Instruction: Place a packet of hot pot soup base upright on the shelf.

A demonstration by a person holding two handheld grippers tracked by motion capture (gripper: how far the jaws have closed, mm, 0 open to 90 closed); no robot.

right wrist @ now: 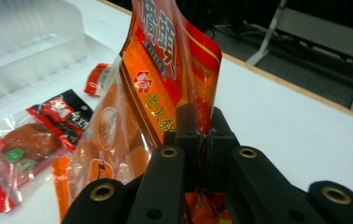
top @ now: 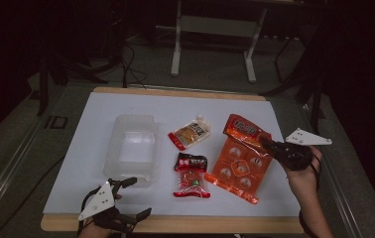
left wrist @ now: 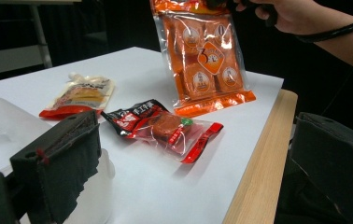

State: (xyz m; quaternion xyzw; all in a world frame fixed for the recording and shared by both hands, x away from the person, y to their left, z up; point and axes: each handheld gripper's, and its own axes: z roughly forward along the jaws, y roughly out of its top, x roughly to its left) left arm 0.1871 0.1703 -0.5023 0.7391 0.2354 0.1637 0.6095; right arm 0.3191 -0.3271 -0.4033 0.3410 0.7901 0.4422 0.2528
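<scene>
Right gripper [top: 266, 142] was clamped on my orange packet [top: 240, 157], lifted at 3 o'clock; left gripper [top: 137, 198] sat apart at 7 o'clock.

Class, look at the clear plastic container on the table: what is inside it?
Nothing shows inside the clear container; the white table shows through its floor. In the left gripper view, the left gripper covers part of it.

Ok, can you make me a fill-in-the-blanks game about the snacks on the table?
1. The right gripper is shut on the ____ snack packet.
2. The clear plastic container has ____ inside it.
3. The red and black snack packet lies flat on the ____ table.
4. The left gripper has its jaws ____.

Missing words: orange; nothing; white; open
</scene>
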